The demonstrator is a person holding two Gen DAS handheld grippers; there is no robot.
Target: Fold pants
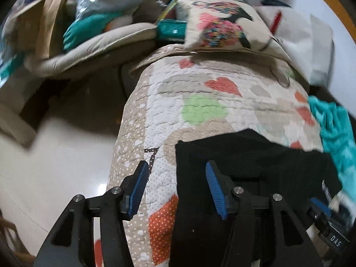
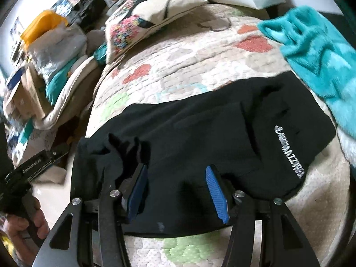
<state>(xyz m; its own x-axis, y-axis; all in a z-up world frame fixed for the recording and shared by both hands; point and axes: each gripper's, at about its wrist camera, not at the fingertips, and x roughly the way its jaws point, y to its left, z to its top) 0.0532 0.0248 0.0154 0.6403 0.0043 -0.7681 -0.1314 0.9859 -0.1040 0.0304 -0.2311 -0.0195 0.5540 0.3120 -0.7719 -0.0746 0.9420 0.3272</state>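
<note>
Black pants [image 2: 222, 129] with white lettering near one edge lie folded on the quilted bed cover [image 2: 189, 66]. A small bunch of fabric rises at their left end. My right gripper [image 2: 176, 168] hovers over the near part of the pants, jaws open, both blue pads apart above the cloth. In the left wrist view the pants [image 1: 255, 160] fill the lower right. My left gripper [image 1: 176, 164] is open and straddles their left edge, one pad over the quilt [image 1: 200, 89] and one over the black cloth. The left gripper [image 2: 33, 162] also shows in the right wrist view, held by a hand [image 2: 22, 222].
A teal fleece blanket [image 2: 316, 51] lies to the right of the pants, and a printed pillow [image 2: 144, 15] at the head of the bed. Left of the bed are pale floor [image 1: 55, 155], a padded cushion, bags and a yellow bin [image 2: 42, 24].
</note>
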